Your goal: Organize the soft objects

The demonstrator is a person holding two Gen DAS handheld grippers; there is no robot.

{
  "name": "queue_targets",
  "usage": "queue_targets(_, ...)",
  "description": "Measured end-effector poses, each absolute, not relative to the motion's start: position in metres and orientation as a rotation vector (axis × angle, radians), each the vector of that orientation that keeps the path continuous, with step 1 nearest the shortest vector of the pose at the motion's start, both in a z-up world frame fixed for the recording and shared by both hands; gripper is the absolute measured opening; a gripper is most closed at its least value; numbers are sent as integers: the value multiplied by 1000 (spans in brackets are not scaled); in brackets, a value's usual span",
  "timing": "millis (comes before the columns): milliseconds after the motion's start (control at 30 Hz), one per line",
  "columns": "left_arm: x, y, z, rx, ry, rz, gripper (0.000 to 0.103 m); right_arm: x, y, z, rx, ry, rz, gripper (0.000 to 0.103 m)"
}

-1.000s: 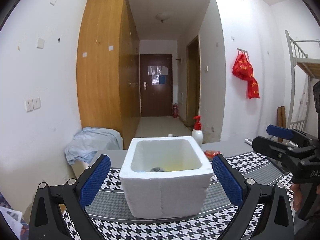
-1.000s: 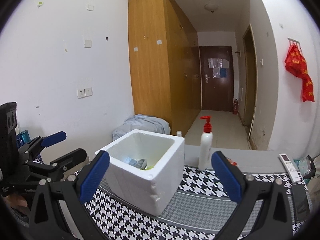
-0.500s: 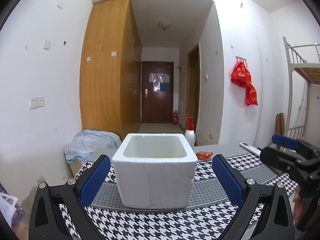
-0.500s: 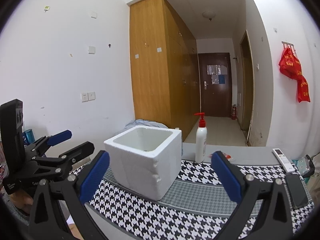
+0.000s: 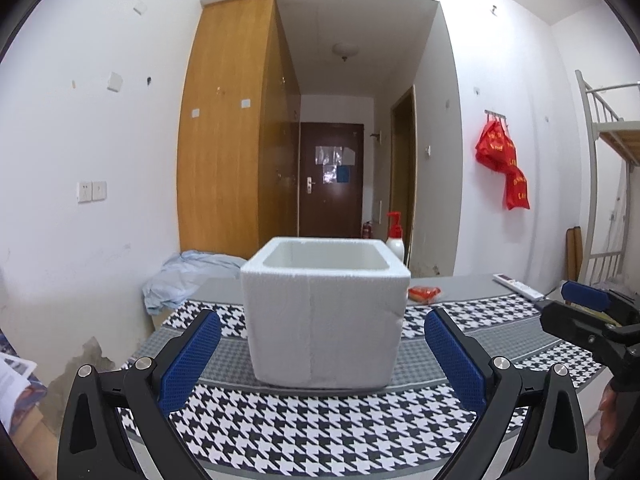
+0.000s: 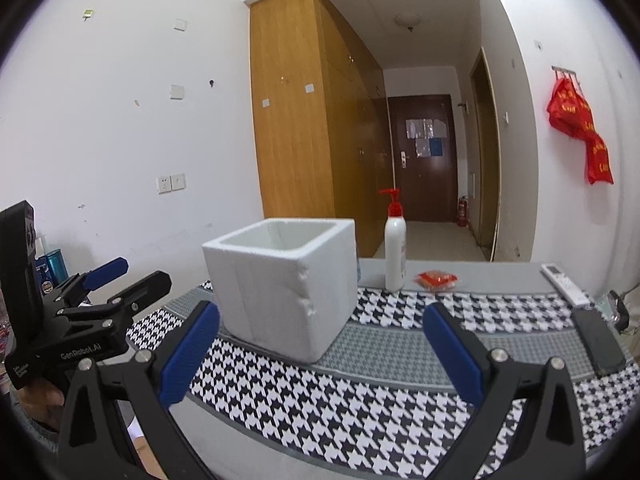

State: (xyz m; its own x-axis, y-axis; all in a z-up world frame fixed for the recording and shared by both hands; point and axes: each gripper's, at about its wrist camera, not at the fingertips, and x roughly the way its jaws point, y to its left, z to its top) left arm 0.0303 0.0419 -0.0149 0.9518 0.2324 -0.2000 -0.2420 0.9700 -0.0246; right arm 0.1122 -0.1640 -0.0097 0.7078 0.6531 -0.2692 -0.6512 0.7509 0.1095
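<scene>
White foam box (image 5: 324,316) stands upright on the houndstooth-patterned cloth (image 5: 312,424) covering the worktop (image 6: 480,276), open top up. From this low angle the inside of the box is not visible, so its contents cannot be told.

Left claw (image 5: 322,360): spread wide, blue pads (image 5: 188,360) apart, nothing between them; it sits on the near side of the box, with the box framed in the gap. Right claw (image 6: 320,356): likewise spread and empty, near edge of the worktop, box to its far left. Each claw shows at the edge of the other's view.

Behind the box, far side: white pump bottle with red top (image 6: 395,256), upright. Right of it, a small red packet (image 6: 436,279) lying flat. White remote control (image 6: 564,284) at the far right; dark phone (image 6: 598,340) nearer, also right. Pale blue fabric (image 5: 188,276) heaped off the worktop's far left corner.
</scene>
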Motion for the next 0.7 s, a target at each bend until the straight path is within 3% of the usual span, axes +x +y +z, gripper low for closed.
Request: queue_targets(700,12,32,-27,-32,166,229,102,102,-174,-27,10,293,718,103)
